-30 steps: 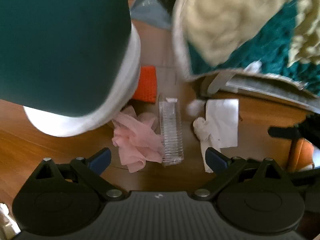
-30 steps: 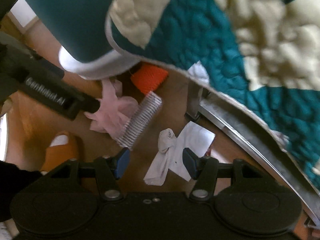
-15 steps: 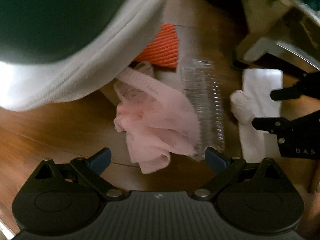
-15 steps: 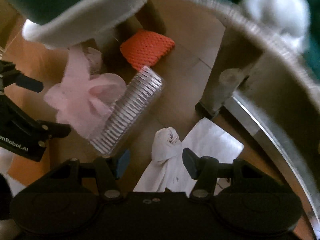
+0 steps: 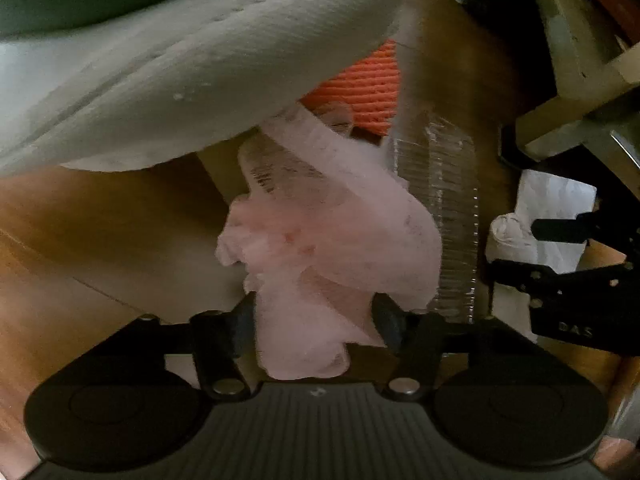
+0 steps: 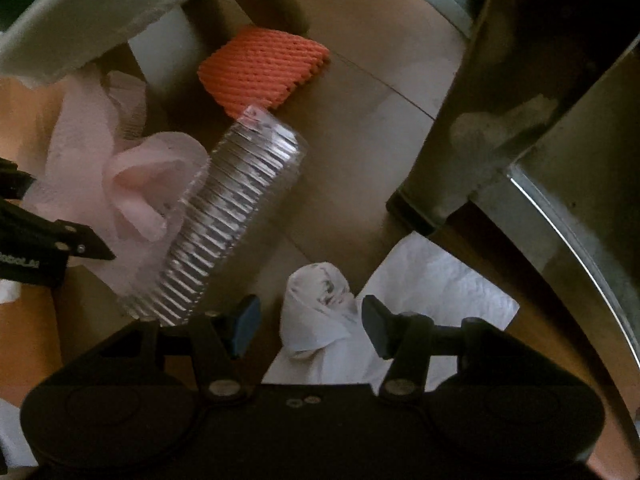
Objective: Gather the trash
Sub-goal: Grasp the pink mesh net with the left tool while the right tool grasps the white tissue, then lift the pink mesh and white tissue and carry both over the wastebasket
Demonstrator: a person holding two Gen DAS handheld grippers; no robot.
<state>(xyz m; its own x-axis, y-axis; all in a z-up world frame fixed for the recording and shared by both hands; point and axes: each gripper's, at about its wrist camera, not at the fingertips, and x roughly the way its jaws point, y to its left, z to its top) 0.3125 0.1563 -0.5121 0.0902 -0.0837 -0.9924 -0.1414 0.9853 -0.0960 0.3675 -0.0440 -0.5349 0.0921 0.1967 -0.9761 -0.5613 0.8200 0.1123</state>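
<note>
I see little room here. The clear ribbed tray [image 6: 224, 216] has the pink bag [image 6: 132, 188] touching its left side and the orange net [image 6: 264, 68] just behind it. Bare floor [image 6: 360, 152] is open right of the tray, up to the metal leg [image 6: 452, 128].

— How's my feed?
— Dim, both of mine. Warm light hits the floor [image 5: 80, 216] at left; the rest lies in shadow.
— Sharpness?
— I see soft blur throughout, fisheye bending the edges, glare on the metal rail [image 6: 568, 236].
</note>
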